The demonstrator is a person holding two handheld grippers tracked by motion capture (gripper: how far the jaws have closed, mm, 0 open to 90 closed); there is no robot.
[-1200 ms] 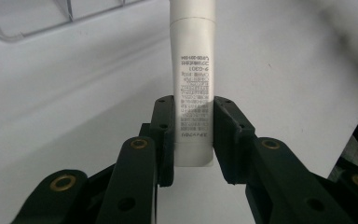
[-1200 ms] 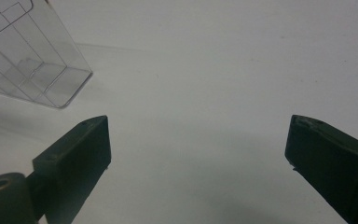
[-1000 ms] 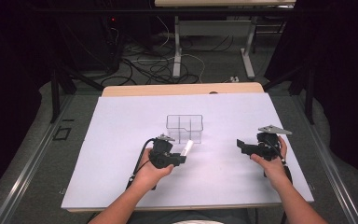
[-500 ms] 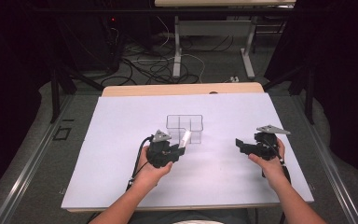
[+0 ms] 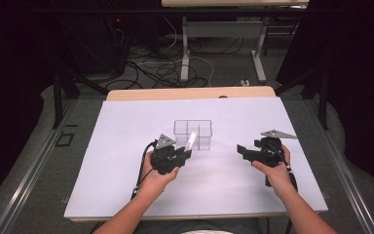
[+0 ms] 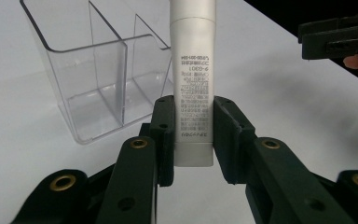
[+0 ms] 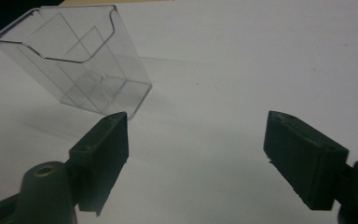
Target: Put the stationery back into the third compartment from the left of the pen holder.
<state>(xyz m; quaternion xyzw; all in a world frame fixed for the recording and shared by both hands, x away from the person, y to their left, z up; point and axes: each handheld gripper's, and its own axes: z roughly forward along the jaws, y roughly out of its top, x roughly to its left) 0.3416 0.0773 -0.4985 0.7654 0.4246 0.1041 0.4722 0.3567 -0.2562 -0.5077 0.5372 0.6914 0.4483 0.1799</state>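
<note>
A clear plastic organizer (image 5: 193,133) with several compartments sat on the white table (image 5: 126,185), all visible compartments bare. The left gripper (image 5: 184,155) clenched a white tube (image 6: 193,84) just beside it. The right gripper (image 7: 196,154), well apart, had just been closing, nothing between its jaws

White tube (image 6: 193,70) with grey print; clear organiser (image 5: 193,133); black grippers.

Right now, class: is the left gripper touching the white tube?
Touching: the left gripper view shows the left gripper with both pads pressed against the white tube.
</note>
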